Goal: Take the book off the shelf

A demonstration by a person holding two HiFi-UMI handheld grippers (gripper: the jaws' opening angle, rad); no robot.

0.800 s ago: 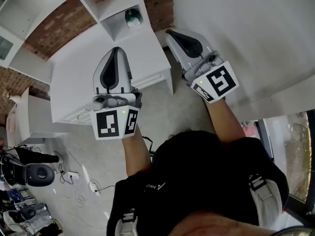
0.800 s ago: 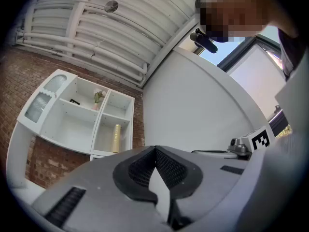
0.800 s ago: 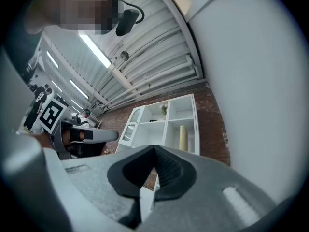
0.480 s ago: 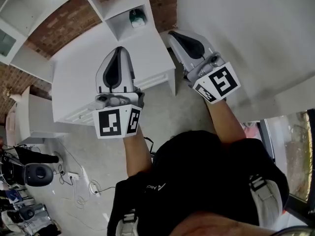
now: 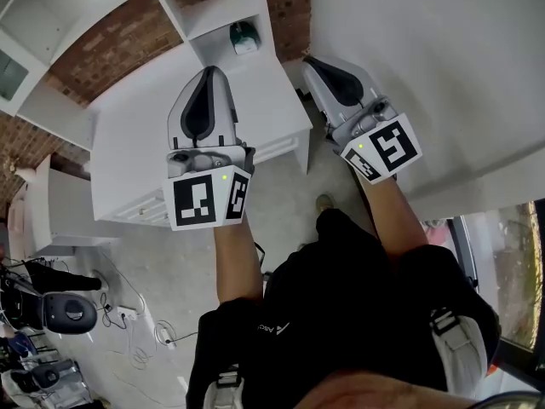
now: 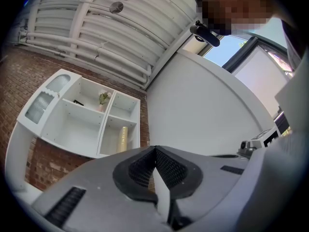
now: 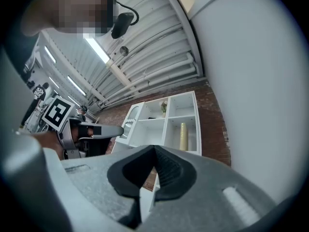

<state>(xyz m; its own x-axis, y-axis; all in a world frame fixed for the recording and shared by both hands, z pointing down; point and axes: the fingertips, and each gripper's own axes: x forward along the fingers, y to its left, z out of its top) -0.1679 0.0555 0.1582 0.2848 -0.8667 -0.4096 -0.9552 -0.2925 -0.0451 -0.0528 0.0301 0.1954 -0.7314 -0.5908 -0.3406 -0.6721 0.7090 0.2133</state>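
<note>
A white shelf unit (image 6: 91, 124) hangs on a brick wall ahead of both grippers and some way off; the right gripper view shows the same shelf unit (image 7: 164, 122). In its lower right cubby stands a pale yellow upright thing (image 6: 123, 138) (image 7: 183, 136); whether it is the book I cannot tell. A small dark flat item (image 6: 77, 102) lies in an upper cubby. My left gripper (image 5: 206, 73) and right gripper (image 5: 312, 61) are held side by side above a white cabinet (image 5: 128, 135). Both are shut with nothing in them, their pads (image 6: 166, 168) (image 7: 166, 168) pressed together.
A small plant (image 6: 103, 98) stands in an upper cubby. A green and white object (image 5: 243, 38) sits in a cubby above the cabinet. A plain white wall (image 5: 426, 58) runs along the right. Cables and equipment (image 5: 60, 313) lie on the floor at lower left.
Both grippers have drifted slightly right and up in the head view, and the cabinet and cubby have slid right with them. A foot now shows on the floor.
</note>
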